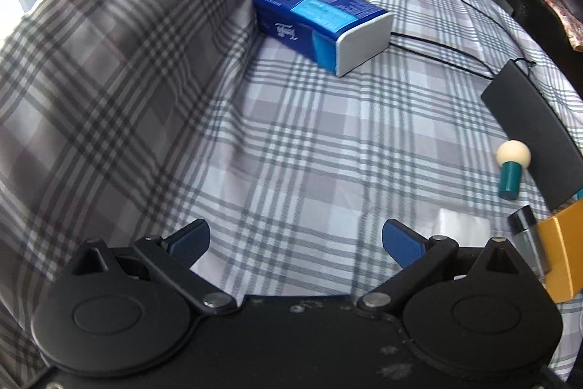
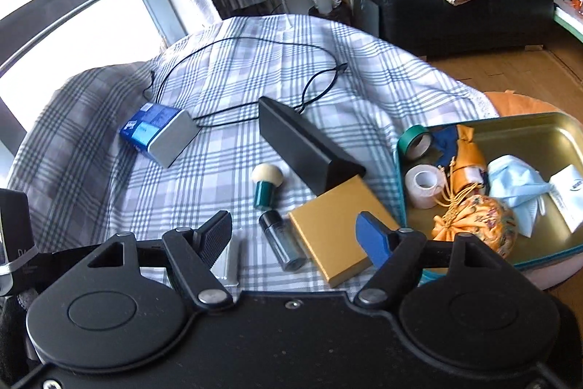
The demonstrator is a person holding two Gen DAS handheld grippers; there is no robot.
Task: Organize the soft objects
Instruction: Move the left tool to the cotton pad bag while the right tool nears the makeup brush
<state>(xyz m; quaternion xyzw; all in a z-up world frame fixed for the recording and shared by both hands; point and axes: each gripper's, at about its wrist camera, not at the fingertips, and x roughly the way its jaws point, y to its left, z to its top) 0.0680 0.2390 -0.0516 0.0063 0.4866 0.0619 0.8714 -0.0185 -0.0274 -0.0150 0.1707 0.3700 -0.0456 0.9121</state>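
A bed covered by a grey-and-white plaid sheet (image 2: 255,68) carries the objects. Directly on the sheet: a blue tissue pack (image 2: 156,133) lying on its side, a thin black cable (image 2: 255,41) looping behind it, a long black wedge-shaped box (image 2: 302,148), a small brush with a cream head and teal base (image 2: 266,183), a clear vial with a black cap (image 2: 282,239), a flat yellow box (image 2: 333,228), and a metal tray (image 2: 528,133) at the sheet's right edge. A plaid pillow (image 1: 109,68) rises beside the tissue pack (image 1: 320,24).
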